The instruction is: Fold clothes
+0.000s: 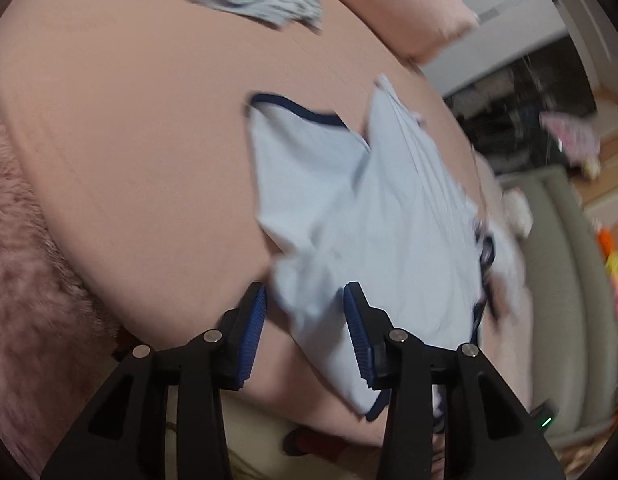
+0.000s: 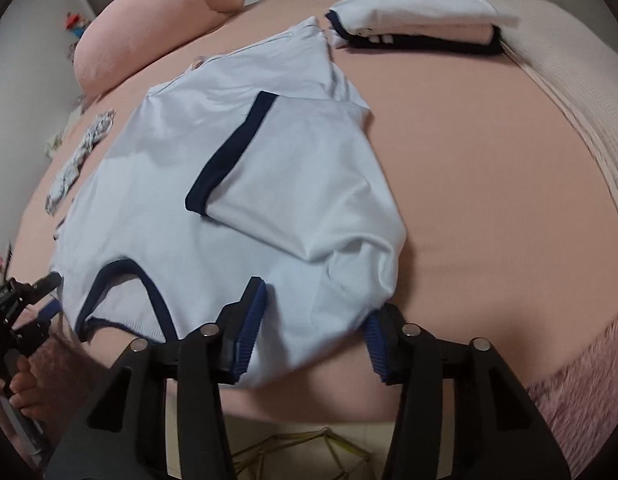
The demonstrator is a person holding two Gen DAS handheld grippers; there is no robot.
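Pale-blue navy-trimmed T-shirt (image 2: pixel 237 184) flat, sleeve folded inward.

One pale blue T-shirt (image 2: pixel 245 184) with navy trim straight ahead of the right tool (image 2: pixel 315 328), one stack of folded clothes (image 2: pixel 421 24) far ahead to its right, one patterned garment (image 2: pixel 79 160) off to its left, one pink pillow (image 2: pixel 149 28) beyond, two tools counting the left tool (image 1: pixel 305 320).

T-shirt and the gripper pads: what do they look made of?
T-shirt: thin, matte knit, probably cotton jersey; it drapes in soft creases, with navy ribbed trim. Pads: blue, ridged, likely rubber or soft plastic, set on black rigid plastic fingers.
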